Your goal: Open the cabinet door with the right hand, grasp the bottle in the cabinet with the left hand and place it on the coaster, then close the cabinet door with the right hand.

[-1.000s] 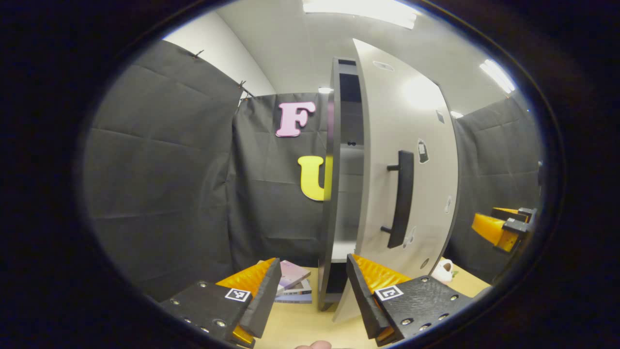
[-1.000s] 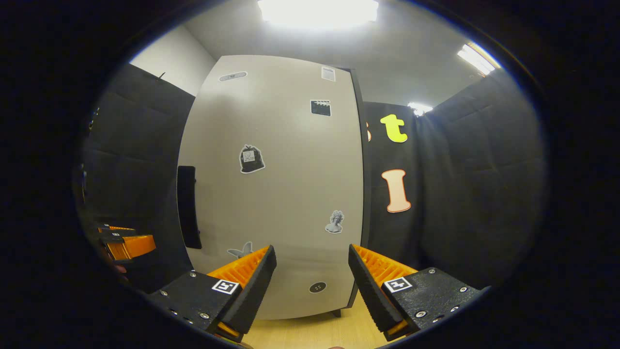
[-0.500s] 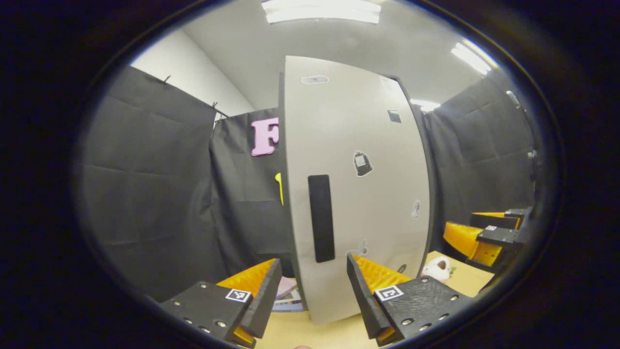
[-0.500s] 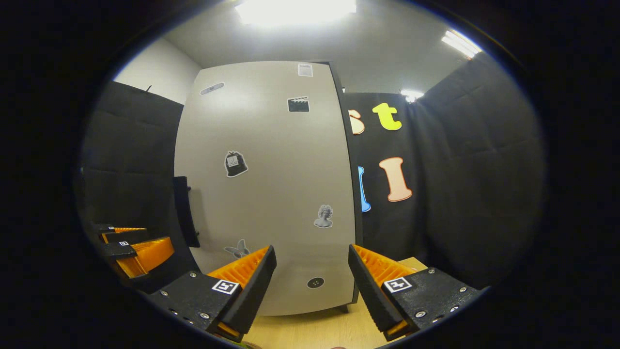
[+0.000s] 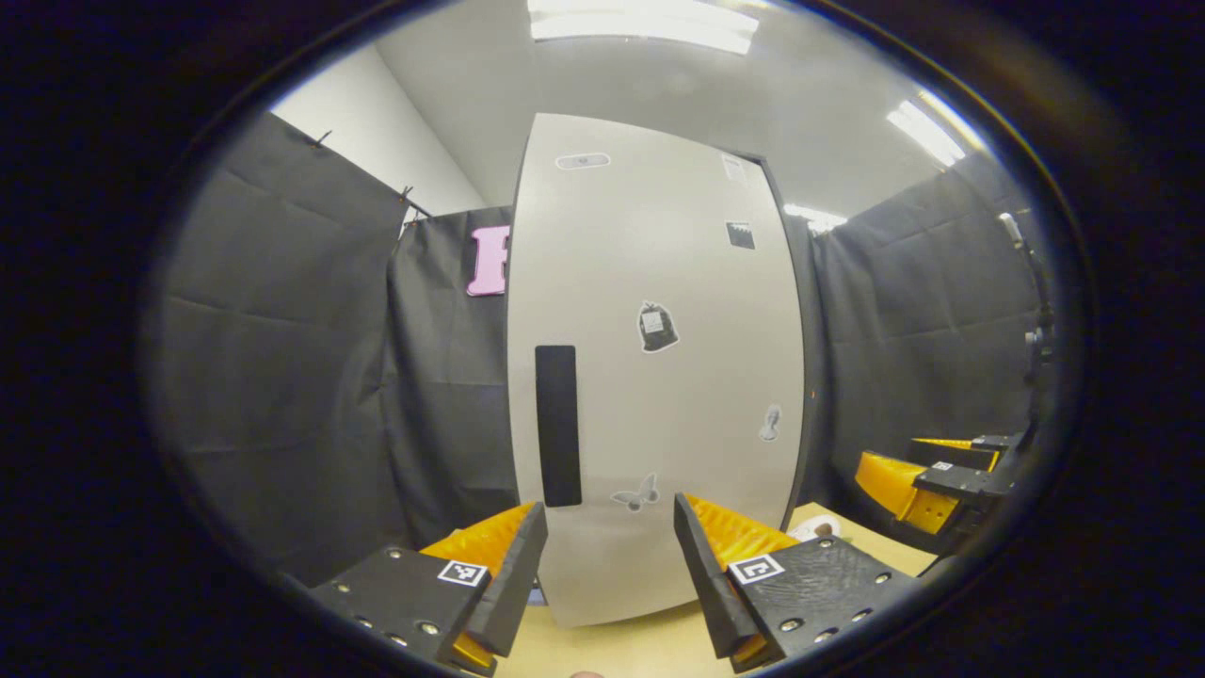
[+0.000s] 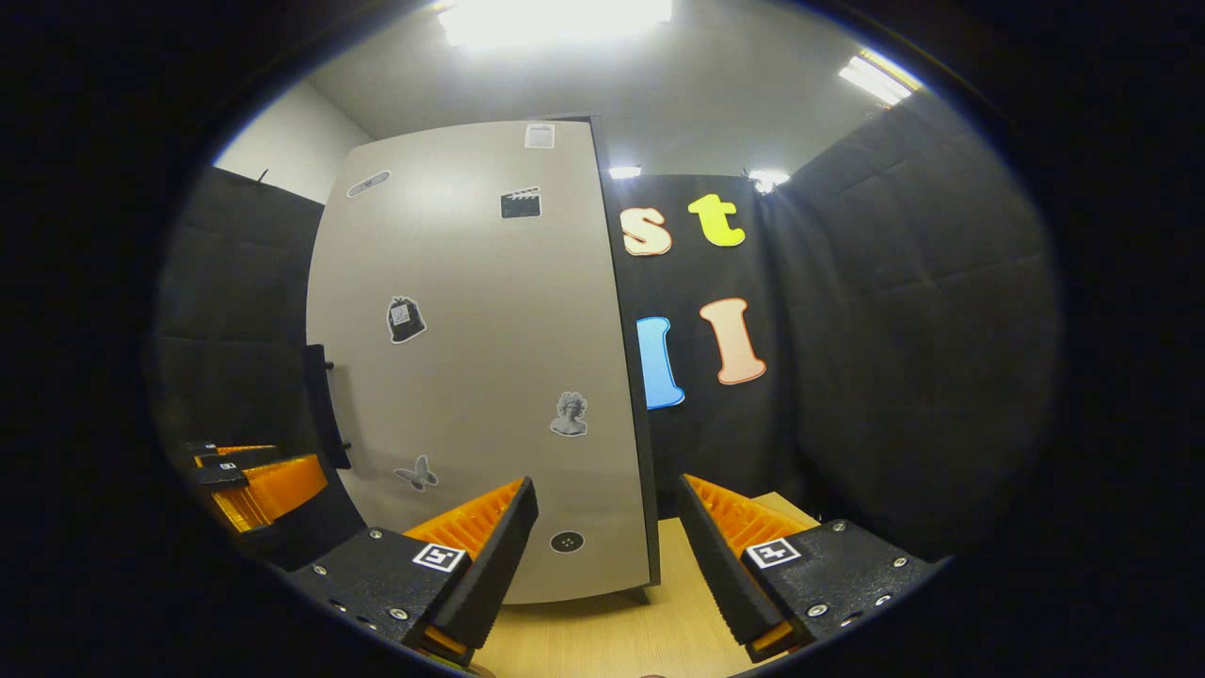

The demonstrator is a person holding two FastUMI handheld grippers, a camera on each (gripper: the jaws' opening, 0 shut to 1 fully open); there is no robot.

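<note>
The tall grey cabinet door (image 5: 678, 395) with small stickers lies flat against the cabinet front, and no gap shows into the inside. Its black vertical handle (image 5: 558, 426) sits near the door's left edge. My left gripper (image 5: 607, 513) is open just in front of the door's lower part, holding nothing. My right gripper (image 5: 927, 471) hangs off to the right of the cabinet. In the right gripper view the same door (image 6: 480, 377) and handle (image 6: 325, 405) stand left of centre. There my right gripper (image 6: 607, 490) is open and empty, with the left gripper (image 6: 254, 480) at the far left.
The cabinet stands on a light wooden table (image 6: 602, 640). A small white figurine (image 5: 814, 529) lies on the table by the cabinet's right foot. Black cloth walls close in on all sides.
The door swung from partly open, with shelves showing, to flat against the cabinet. The right gripper view has turned to the right, away from the handle.
</note>
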